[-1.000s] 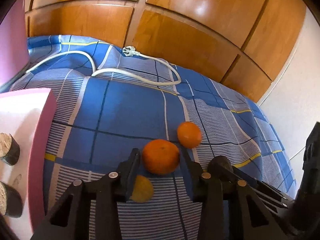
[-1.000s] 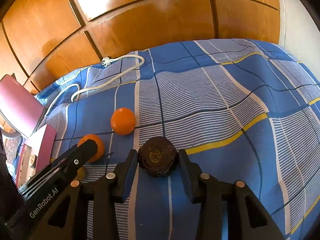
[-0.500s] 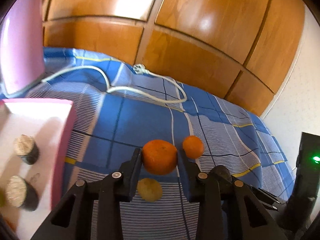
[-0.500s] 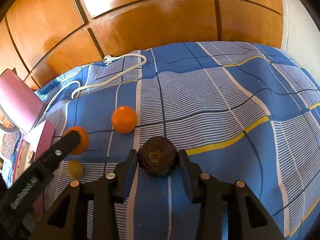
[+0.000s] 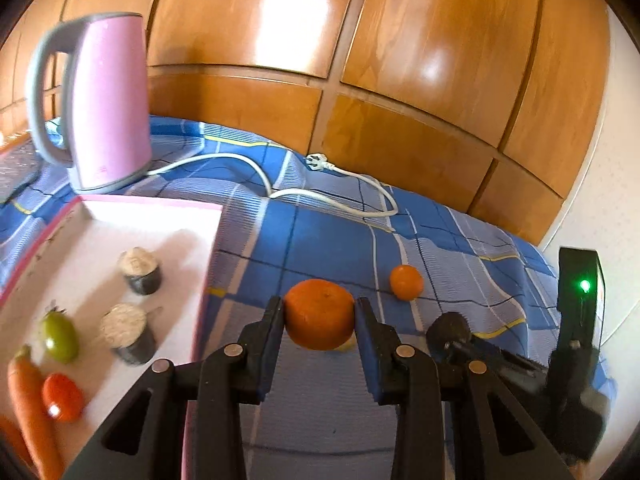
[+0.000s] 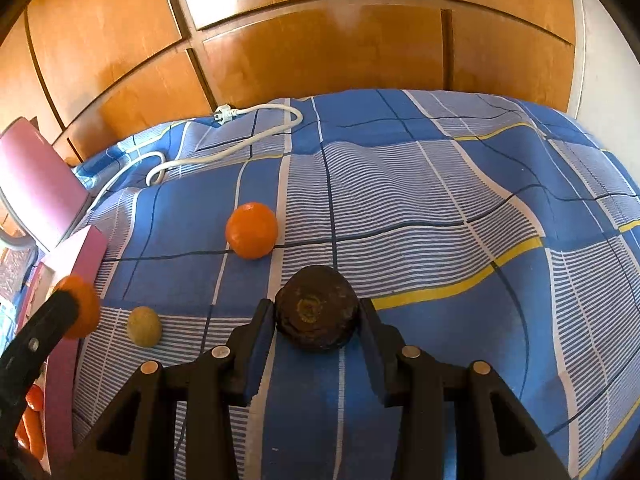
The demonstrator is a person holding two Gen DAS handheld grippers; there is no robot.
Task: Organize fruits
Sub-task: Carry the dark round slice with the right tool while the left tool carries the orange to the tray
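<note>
Orange (image 5: 319, 314) — round, dimpled, bright — pinched between left tongs (image 5: 319, 322).

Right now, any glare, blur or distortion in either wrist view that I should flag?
Left wrist: glare patches on the wooden panels, kettle slightly soft, strong fisheye bowing. Right wrist: sharp centre; the orange at the left edge is smeared.

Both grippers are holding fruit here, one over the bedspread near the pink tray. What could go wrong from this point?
1. The left gripper pinches the round orange only at its sides; it could slip out and roll on the cloth.
2. The pink tray has a raised rim, which the orange might clip going in.
3. The right gripper grips a dark round fruit just as narrowly.
</note>
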